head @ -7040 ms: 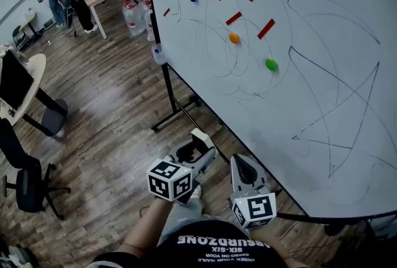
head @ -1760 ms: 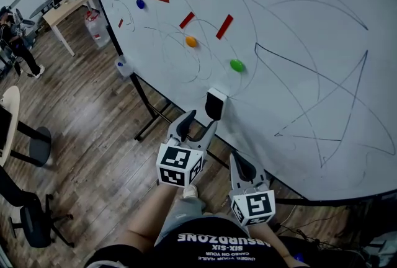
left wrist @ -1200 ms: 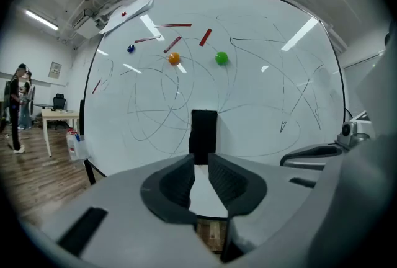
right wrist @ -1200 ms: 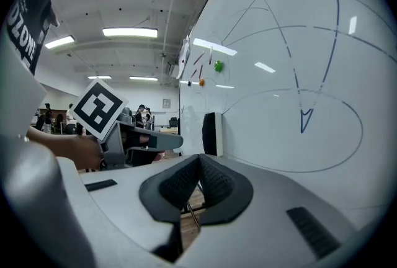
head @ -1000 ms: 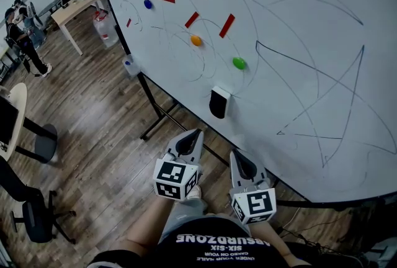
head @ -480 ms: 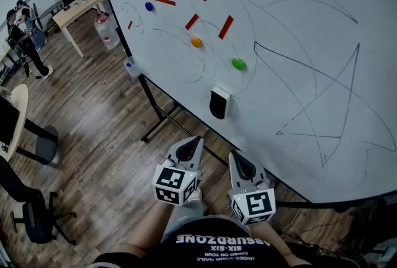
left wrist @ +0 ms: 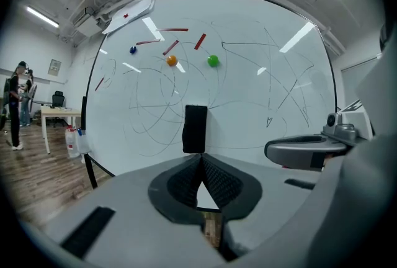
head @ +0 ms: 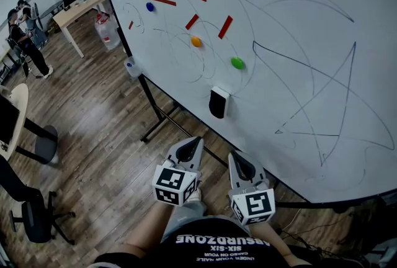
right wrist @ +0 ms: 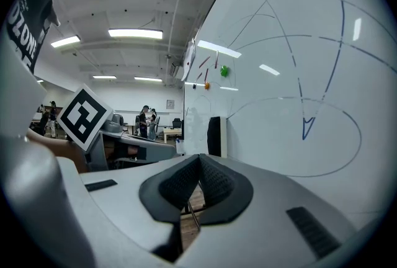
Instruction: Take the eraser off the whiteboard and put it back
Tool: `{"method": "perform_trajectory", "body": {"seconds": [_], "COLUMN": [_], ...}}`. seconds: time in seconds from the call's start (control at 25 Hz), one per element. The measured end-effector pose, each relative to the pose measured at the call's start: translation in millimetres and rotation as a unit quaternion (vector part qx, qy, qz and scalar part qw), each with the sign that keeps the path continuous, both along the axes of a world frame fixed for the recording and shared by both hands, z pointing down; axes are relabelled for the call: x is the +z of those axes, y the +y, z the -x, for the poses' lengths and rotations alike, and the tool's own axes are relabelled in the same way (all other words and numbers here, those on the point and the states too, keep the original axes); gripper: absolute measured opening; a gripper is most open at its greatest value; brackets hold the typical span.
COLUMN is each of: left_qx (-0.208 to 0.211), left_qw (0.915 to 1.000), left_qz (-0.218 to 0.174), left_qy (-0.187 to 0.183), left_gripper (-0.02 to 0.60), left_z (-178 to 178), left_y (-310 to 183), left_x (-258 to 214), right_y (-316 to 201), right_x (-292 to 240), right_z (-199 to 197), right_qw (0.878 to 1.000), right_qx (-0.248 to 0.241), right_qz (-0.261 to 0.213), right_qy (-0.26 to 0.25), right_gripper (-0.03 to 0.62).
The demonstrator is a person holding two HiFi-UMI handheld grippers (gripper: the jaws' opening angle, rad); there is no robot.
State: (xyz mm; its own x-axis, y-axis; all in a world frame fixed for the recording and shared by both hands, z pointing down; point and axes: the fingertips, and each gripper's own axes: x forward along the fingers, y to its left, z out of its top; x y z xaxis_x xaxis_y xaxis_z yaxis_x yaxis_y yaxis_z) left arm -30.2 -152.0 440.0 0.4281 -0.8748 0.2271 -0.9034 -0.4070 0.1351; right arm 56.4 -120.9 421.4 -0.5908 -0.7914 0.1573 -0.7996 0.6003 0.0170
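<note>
sticking: eraser on whiteboard | left gripper – closed, empty | right gripper – closed, empty

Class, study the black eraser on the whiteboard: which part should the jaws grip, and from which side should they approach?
Probably take the eraser by its two long side edges, mid-height, approaching head-on from the front of the whiteboard: it sits upright, flat against the board, narrower than tall.
</note>
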Motion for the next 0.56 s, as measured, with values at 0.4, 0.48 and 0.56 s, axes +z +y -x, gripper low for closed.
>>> {"method": "perform_trajectory", "body": {"seconds": [0.4, 0.48, 0.56], "left_qx": [-0.004, -0.004, -0.004], "left_qw": [1.0, 1.0, 1.0], "left_qz": [-0.005, -0.005, -0.006], "left_qy": [0.002, 0.002, 0.003], "left_gripper": [0.008, 0.008, 0.008], "left_z": [-1, -1, -1], "left_y": [8, 10, 12], "left_x": [-4, -4, -4], "right_y": [8, 10, 12], "right_x": [0, -1, -1], "right_z": [1, 1, 2], "right_qw": [1.0, 1.0, 1.0], "right_qx": [-0.005, -0.006, -0.008], "right_qz": [0.002, 0.002, 0.003], "right_qy": [-0.001, -0.002, -0.002], "right_gripper": [0.0, -0.001, -0.001]}}
